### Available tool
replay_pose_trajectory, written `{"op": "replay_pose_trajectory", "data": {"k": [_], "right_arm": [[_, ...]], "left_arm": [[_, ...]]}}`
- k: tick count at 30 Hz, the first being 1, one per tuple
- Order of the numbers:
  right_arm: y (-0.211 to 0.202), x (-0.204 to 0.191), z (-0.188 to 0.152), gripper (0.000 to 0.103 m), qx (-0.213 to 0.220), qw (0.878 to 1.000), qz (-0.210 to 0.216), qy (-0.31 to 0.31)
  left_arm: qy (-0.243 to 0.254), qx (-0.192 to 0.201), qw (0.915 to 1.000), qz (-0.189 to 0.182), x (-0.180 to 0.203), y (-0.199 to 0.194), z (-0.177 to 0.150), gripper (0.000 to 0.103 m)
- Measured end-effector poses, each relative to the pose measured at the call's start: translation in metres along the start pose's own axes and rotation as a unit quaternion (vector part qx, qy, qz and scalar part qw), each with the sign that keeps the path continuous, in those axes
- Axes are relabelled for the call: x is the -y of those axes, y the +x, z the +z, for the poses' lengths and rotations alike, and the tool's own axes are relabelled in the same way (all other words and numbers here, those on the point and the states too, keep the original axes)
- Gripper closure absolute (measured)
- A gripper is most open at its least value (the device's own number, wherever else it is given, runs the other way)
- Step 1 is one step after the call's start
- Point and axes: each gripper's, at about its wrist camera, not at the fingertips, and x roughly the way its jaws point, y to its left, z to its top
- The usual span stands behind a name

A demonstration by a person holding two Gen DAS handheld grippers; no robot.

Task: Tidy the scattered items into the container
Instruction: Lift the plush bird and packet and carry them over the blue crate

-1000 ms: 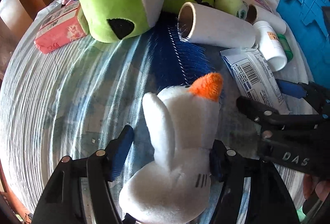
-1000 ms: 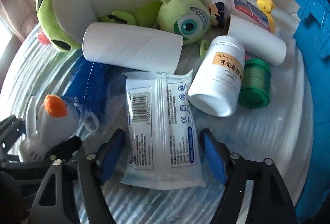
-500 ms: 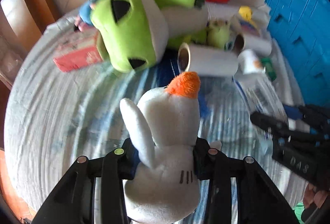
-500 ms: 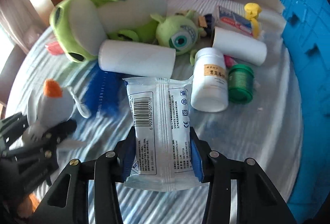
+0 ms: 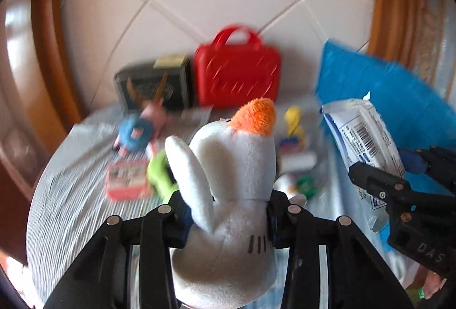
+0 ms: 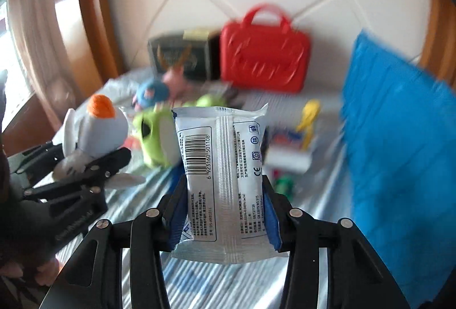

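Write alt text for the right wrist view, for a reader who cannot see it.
The right gripper clamps a white packet above a striped table. At left, the left gripper holds a white plush. Behind lie blurred toys, a red case and a blue container.

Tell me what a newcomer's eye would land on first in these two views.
First, the white plush toy with an orange tip, filling the centre of the left wrist view, pinched in the left gripper. Next, the white wipes packet with a barcode, clamped upright in the right gripper. Behind both, a red handled case stands against the wall, and a blue container sits at right.
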Motion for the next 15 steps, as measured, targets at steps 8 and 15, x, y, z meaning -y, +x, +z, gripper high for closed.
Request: {"op": "replay_pose_trajectory", "data": {"k": [8, 15], "right_arm": [[-0.113, 0.048, 0.027, 0.057, 0.104, 0.99, -0.095, 0.013], [-0.184, 0.156, 0.007, 0.057, 0.124, 0.976, -0.177, 0.034]], "left_arm": [[0.034, 0.087, 0.9933, -0.068, 0.086, -0.055, 0.049, 0.064], [0.045, 0.113, 0.9834, -0.135, 0.208, -0.075, 0.074, 0.064]]}}
